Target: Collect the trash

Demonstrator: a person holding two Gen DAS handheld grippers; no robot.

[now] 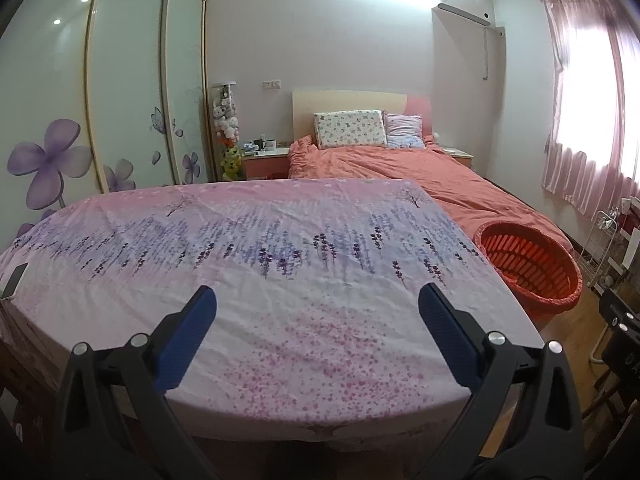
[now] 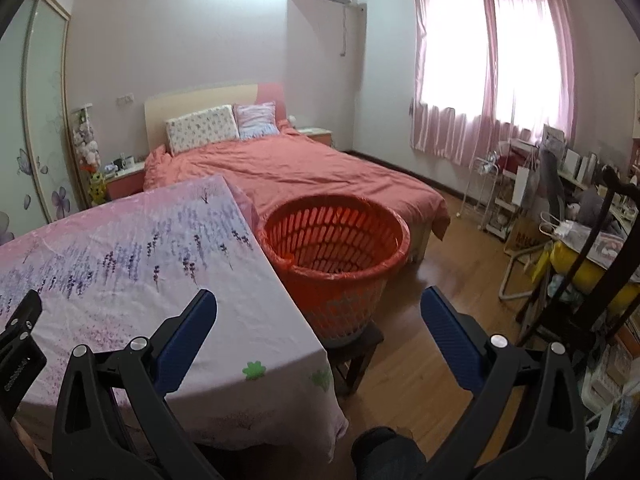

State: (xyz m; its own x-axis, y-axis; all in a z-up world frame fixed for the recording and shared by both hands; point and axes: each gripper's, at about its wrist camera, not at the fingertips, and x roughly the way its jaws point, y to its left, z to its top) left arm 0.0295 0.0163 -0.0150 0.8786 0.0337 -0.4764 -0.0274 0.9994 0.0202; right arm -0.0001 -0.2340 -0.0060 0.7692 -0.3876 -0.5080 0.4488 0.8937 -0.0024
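Both hand-held grippers were spread wide, empty. Left hand-held gripper (image 1: 316,300) hovered over the table (image 1: 280,248) w/ its pink lavender-print cloth. Right hand-held gripper (image 2: 318,304) hung over the table's right edge, facing the orange basket (image 2: 340,240), which sat on a dark stool (image 2: 360,344) just beside the table, near the bed (image 2: 304,176). No trash visible on the cloth.
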